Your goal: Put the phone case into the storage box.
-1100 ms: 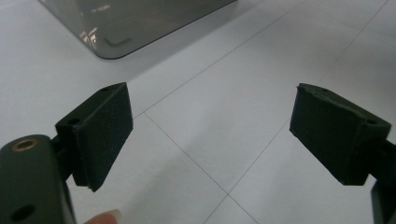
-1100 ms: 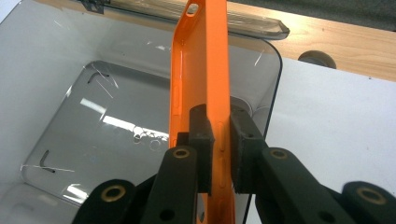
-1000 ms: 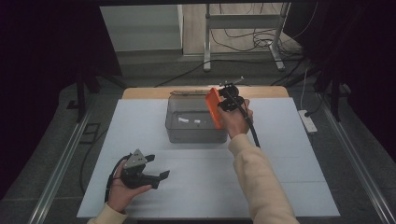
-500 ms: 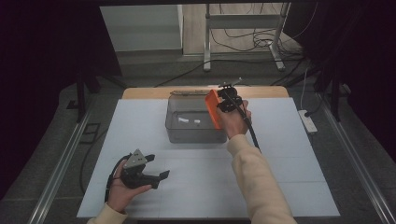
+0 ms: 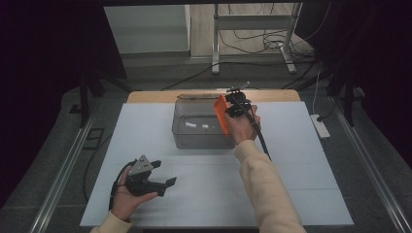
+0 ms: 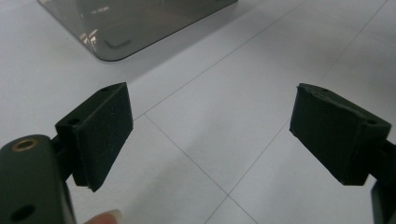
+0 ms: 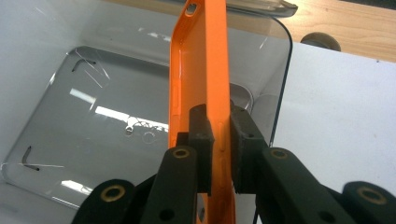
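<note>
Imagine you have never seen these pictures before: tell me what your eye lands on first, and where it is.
The bright orange phone case stands out first, clamped on edge in the right gripper above the clear plastic box at the far middle of the white table. Next comes the left gripper, resting near the table's front left with its fingers wide apart and nothing between them.

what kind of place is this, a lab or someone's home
Most likely a lab or recording room, not a home. A white-topped table stands between dark curtains, loose cables run over the floor round a metal stand, and a power strip lies beside the table.
</note>
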Tool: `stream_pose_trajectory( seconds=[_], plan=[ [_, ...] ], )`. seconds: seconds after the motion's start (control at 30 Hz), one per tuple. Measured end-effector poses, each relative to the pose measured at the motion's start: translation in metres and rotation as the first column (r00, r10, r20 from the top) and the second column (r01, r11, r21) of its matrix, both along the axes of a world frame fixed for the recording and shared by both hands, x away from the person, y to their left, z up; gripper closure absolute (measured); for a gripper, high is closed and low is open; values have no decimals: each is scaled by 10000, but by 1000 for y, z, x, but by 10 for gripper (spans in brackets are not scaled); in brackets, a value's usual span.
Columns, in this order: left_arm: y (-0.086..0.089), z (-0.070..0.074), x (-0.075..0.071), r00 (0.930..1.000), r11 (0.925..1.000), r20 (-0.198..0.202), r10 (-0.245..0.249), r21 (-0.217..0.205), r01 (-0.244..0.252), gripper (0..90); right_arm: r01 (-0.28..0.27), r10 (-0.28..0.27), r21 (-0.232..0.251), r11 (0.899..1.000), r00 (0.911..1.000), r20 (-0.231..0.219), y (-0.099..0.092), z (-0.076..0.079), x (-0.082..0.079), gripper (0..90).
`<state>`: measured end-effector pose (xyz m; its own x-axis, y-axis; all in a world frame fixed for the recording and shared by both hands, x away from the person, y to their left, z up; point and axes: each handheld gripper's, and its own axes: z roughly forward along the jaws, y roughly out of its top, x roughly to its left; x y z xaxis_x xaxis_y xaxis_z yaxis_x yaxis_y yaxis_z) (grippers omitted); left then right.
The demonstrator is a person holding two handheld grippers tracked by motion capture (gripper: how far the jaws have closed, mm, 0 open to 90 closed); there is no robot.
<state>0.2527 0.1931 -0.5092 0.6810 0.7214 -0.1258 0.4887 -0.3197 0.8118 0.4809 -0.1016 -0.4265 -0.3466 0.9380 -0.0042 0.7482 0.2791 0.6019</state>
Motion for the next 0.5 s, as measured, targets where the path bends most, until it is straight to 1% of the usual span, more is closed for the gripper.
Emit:
stream_pose_trajectory(
  seconds=[0.17, 0.3, 0.5],
  plan=[
    [0, 0, 0, 10000, 10000, 22, -1, -8, 1, 135, 53, -53, -162, 9999, 10000, -35, 1, -2, 0, 808],
    [0, 0, 0, 10000, 10000, 15, -3, -3, 3, 135, 85, -89, -259, 9996, 9998, -153, 1, -4, 1, 808],
    [0, 0, 0, 10000, 10000, 16, -11, -3, 11, 136, 86, -92, -301, 9995, 9997, -216, 3, -7, 1, 808]
  ],
)
